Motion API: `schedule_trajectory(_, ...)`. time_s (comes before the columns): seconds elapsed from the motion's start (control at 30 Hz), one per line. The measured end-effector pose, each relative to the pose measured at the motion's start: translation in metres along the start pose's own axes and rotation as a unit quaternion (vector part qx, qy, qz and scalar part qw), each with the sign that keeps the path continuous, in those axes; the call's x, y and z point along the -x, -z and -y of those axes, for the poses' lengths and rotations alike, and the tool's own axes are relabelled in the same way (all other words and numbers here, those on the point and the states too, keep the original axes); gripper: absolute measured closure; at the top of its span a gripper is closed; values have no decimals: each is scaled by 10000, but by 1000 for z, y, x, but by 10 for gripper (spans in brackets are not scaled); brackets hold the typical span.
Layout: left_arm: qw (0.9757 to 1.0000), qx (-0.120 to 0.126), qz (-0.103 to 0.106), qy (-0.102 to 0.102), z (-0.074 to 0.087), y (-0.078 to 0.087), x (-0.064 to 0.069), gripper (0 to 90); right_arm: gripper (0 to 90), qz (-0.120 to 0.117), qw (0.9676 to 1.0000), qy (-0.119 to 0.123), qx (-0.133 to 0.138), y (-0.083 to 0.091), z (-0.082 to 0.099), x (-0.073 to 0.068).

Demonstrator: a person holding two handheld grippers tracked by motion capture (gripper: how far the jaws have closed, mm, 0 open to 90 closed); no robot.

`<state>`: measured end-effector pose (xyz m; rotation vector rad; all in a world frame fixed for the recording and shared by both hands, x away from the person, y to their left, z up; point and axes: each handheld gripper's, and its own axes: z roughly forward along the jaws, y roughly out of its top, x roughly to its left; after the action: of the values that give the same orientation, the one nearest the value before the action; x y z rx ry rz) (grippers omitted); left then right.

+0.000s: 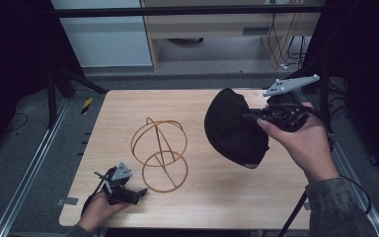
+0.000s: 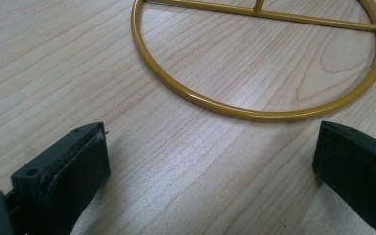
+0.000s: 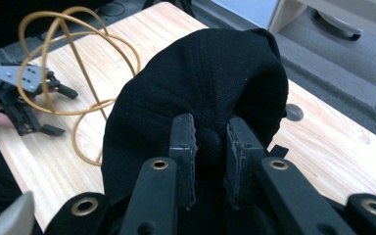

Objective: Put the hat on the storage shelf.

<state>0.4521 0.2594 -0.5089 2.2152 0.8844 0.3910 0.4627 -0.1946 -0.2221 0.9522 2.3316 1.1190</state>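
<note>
The right tool [image 1: 256,117] is clamped on a fold of the black fabric cap [image 1: 234,127], held clear above the right half of the pale wooden surface [image 1: 217,192]; bare wood lies open below it. The yellow wire hat stand [image 1: 159,154] stands mid-surface, well inside every edge. The left tool [image 1: 135,193] rests near the front edge, jaws wide apart and empty. Grey floor and a light cabinet lie beyond. The left gripper view shows the stand's base ring [image 2: 254,113] just ahead of the jaws.
</note>
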Motion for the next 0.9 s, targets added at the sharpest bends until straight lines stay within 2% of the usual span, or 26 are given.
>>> schedule_trajectory(0.27, 10000, 1, -2, 0, 0, 0, 0, 0, 762, -175, 9998, 90, 18, 3, -14, -11)
schedule_trajectory(0.37, 10000, 2, -3, 1, 0, 0, 0, 0, 762, -257, 9994, 216, 75, 6, -24, -21)
schedule_trajectory(0.5, 10000, 0, -3, -1, 0, 0, 0, 0, 762, -326, 9990, 270, 119, 9, -32, -29)
schedule_trajectory(0.73, 10000, -2, -17, 10, 0, 0, 0, 0, 762, -439, 9977, 512, 121, -1, -56, -47)
schedule_trajectory(0.9, 10000, -3, -18, 6, 0, 0, 0, 0, 762, -551, 9968, 574, 108, -7, -68, -55)
